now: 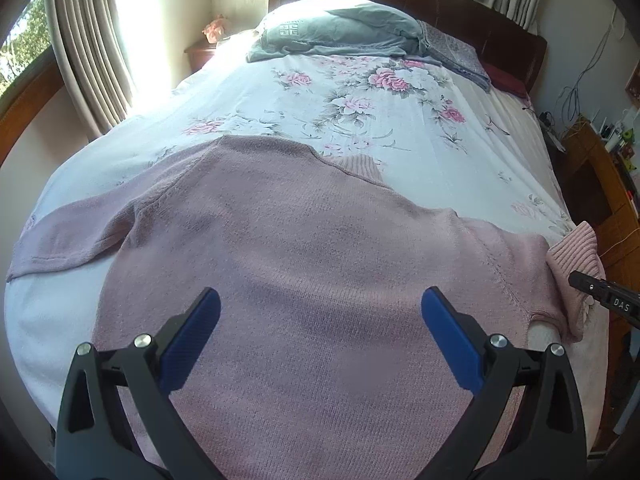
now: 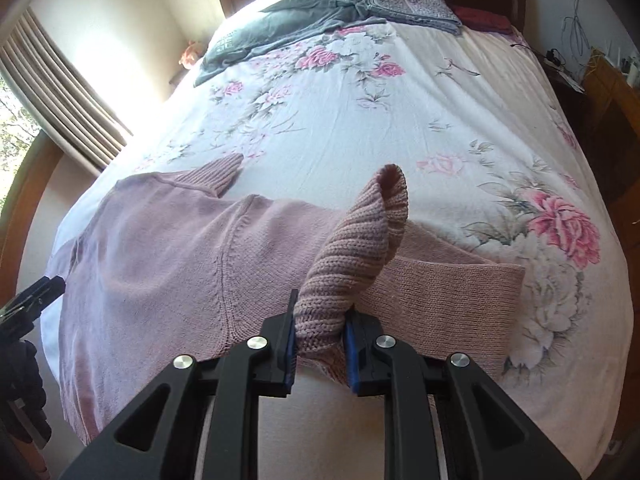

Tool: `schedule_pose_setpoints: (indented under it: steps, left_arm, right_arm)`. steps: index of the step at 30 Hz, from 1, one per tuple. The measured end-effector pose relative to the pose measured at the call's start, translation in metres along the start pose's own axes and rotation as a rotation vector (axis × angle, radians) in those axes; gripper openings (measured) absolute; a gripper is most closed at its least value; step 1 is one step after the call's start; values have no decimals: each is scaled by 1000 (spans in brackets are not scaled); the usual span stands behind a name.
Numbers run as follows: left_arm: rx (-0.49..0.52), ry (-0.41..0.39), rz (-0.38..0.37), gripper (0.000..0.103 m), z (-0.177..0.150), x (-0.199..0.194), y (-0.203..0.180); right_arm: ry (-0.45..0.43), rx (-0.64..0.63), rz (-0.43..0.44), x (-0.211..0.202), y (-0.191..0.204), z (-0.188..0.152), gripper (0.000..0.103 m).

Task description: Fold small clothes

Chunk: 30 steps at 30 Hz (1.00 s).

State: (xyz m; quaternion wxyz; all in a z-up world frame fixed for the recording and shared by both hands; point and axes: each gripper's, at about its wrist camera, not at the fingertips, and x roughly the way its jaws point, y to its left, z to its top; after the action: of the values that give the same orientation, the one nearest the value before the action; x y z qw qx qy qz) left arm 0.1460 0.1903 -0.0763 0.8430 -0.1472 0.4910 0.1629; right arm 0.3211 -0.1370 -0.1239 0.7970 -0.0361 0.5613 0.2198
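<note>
Your pink knitted sweater [image 1: 312,240] lies spread flat on the bed's white sheet printed with pink roses [image 1: 360,104], near the foot end, its ribbed collar [image 1: 358,166] pointing toward the dark wooden headboard [image 1: 480,20]. Your left claw [image 1: 320,308] hovers over the body of the sweater with its blue-padded fingers [image 1: 192,336] spread wide apart, holding nothing; whether the tips touch the knit you cannot tell from this view. One sleeve [image 1: 68,240] stretches out flat to the left side of the garment. Your right claw [image 2: 320,324] is pressed together on the ribbed cuff [image 2: 352,256] of the other sleeve, pinching the knit between its blue pads, and the cuff rises off the bed in a twisted, upright roll with its open end tilted at the top. The rest of that sleeve [image 2: 440,288] lies folded on the sheet just beyond the claw, beside the sweater's side seam [image 2: 224,272]. In the left wrist view the lifted cuff shows at the right edge of the bed with the tip of your right claw just beside it. At the head of the bed sit a grey-green pillow [image 1: 340,28] and a folded grey patterned cloth [image 1: 452,52], well apart from the sweater. Beige curtains [image 1: 88,52] hang by the window on the left.
</note>
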Motion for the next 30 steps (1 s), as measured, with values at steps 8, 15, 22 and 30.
schedule_pose_setpoints:
  steps: [8, 15, 22, 30]
  left_arm:
    - [41, 25, -71, 100, 1, 7, -38]
    - [83, 131, -231, 100, 2, 28, -108]
    - [106, 286, -335, 99, 0, 63, -180]
    - [57, 404, -374, 37, 1, 88, -211]
  right_arm:
    - [53, -78, 107, 22, 23, -25, 45]
    - [1, -17, 104, -20, -22, -60, 45]
    - [-16, 129, 63, -36, -92, -93, 45]
    - [-56, 220, 44, -48, -131, -116, 50]
